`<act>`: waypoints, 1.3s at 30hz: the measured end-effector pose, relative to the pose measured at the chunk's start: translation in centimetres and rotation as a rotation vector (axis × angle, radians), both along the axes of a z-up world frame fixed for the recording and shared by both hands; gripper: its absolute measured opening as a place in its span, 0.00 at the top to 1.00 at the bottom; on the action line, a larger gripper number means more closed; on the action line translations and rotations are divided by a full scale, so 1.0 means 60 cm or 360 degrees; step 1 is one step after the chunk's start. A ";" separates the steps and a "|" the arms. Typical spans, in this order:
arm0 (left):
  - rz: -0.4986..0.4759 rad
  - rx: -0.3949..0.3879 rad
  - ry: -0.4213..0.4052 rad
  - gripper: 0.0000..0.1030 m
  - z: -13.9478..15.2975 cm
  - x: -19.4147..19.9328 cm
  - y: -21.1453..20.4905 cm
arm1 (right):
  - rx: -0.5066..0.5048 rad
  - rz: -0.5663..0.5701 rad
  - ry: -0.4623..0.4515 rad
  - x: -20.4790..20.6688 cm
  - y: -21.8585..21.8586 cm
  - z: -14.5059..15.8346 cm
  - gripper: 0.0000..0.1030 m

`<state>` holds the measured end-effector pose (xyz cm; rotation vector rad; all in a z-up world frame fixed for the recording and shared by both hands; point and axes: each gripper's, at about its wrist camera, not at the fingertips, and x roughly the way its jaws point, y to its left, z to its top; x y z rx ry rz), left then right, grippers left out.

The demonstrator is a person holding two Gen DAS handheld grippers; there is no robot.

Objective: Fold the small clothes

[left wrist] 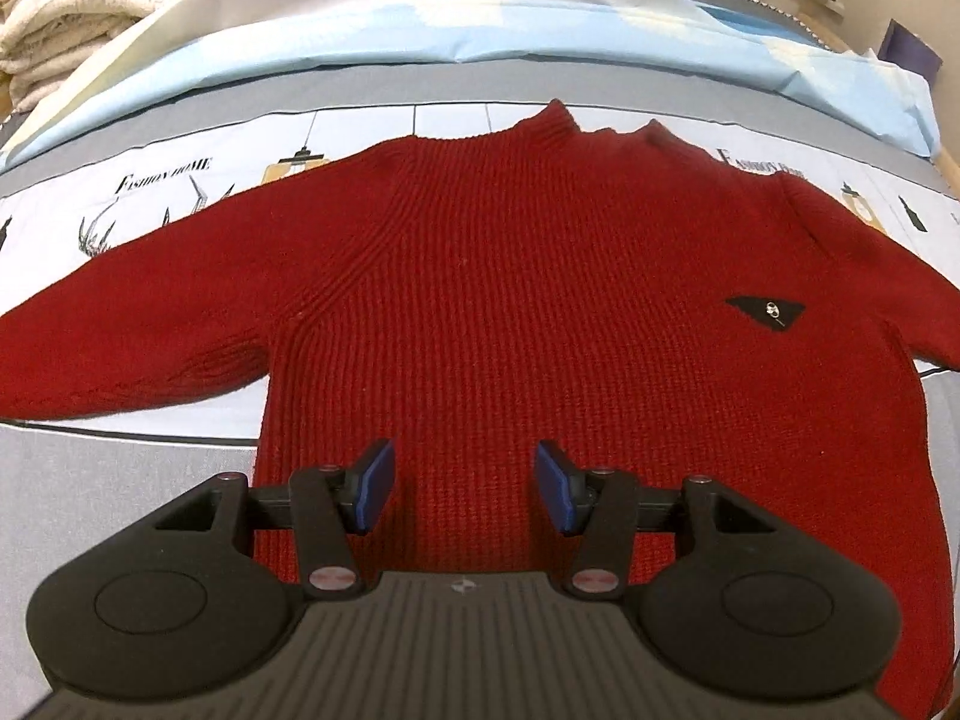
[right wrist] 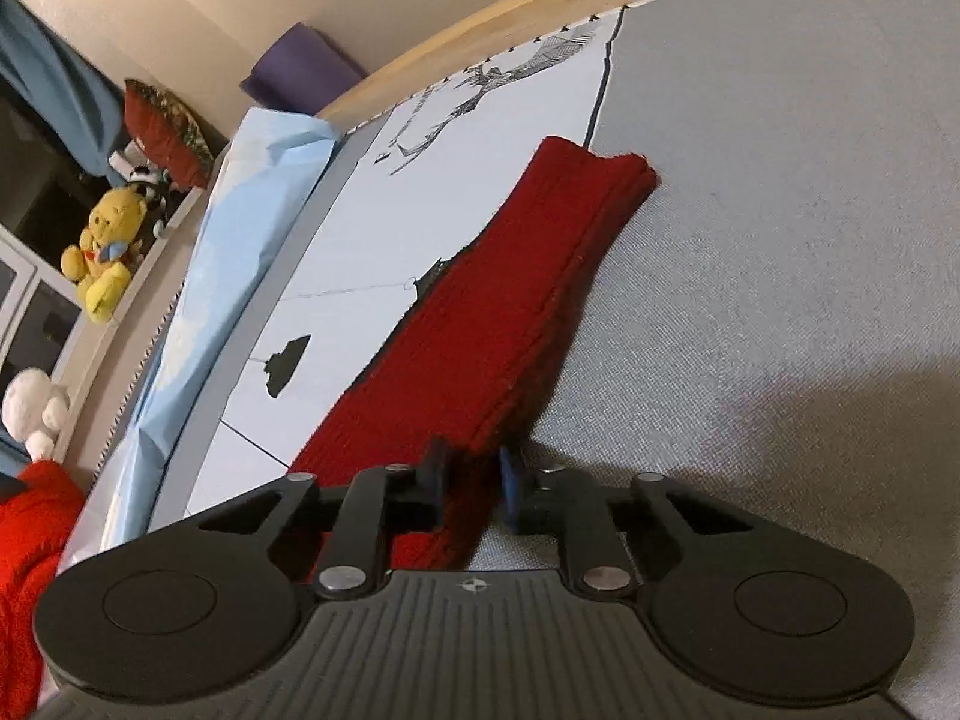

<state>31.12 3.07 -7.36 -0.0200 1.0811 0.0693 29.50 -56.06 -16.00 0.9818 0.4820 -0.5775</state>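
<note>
Clearly, the red sweater (left wrist: pixel 540 300) is spread flat on the bedsheet (left wrist: pixel 180 180), collar pointing away, sleeves stretched sideways. The left gripper (left wrist: pixel 465 489) is held released above the hem. The right gripper (right wrist: pixel 474 489) is clenched on the sleeve (right wrist: pixel 510 312); a thin pinch may be lost, and the fold dragged askew.

Bed with a red sweater spread on it

The bed (left wrist: pixel 90 468) wears a grey sheet with a pale printed band. The sweater (left wrist: pixel 540 312) lies flat ahead of and under the left jaws; its sleeve (right wrist: pixel 510 300) stretches away from the right jaws. A folded blue cloth (left wrist: pixel 540 30) lies beyond.
</note>
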 end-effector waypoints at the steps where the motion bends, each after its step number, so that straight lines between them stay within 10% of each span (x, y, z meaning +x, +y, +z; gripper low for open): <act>1: 0.0004 -0.0006 0.0000 0.45 0.000 0.000 0.001 | -0.0011 0.0002 0.0007 0.002 0.001 0.001 0.86; 6: -0.0008 -0.0003 0.0003 0.45 -0.002 0.001 0.003 | -0.0182 0.0004 0.0043 0.014 0.019 0.031 0.88; 11: 0.0015 -0.0015 -0.0012 0.45 0.005 0.002 0.018 | -0.0836 0.0188 0.0094 0.057 0.129 0.134 0.88; 15: 0.0075 -0.0043 -0.0028 0.45 0.014 0.005 0.041 | -0.1473 0.0692 -0.0177 0.068 0.347 0.223 0.89; 18: 0.0138 -0.0068 -0.0042 0.45 0.023 0.009 0.066 | -0.1621 0.1158 -0.0444 0.040 0.521 0.243 0.88; 21: 0.0209 -0.0107 -0.0055 0.45 0.033 0.014 0.097 | -0.1341 0.1649 -0.0481 0.018 0.651 0.210 0.85; 27: 0.0370 -0.0215 -0.0062 0.45 0.045 0.018 0.154 | -0.0733 0.2115 0.0007 -0.001 0.745 0.127 0.85; 34: 0.0483 -0.0304 -0.0085 0.47 0.044 0.020 0.177 | -0.0385 0.1662 0.0110 -0.013 0.628 0.194 0.63; 39: 0.0489 -0.0429 -0.0131 0.77 0.036 0.026 0.173 | -0.0091 0.1185 0.0281 -0.008 0.527 0.141 0.62</act>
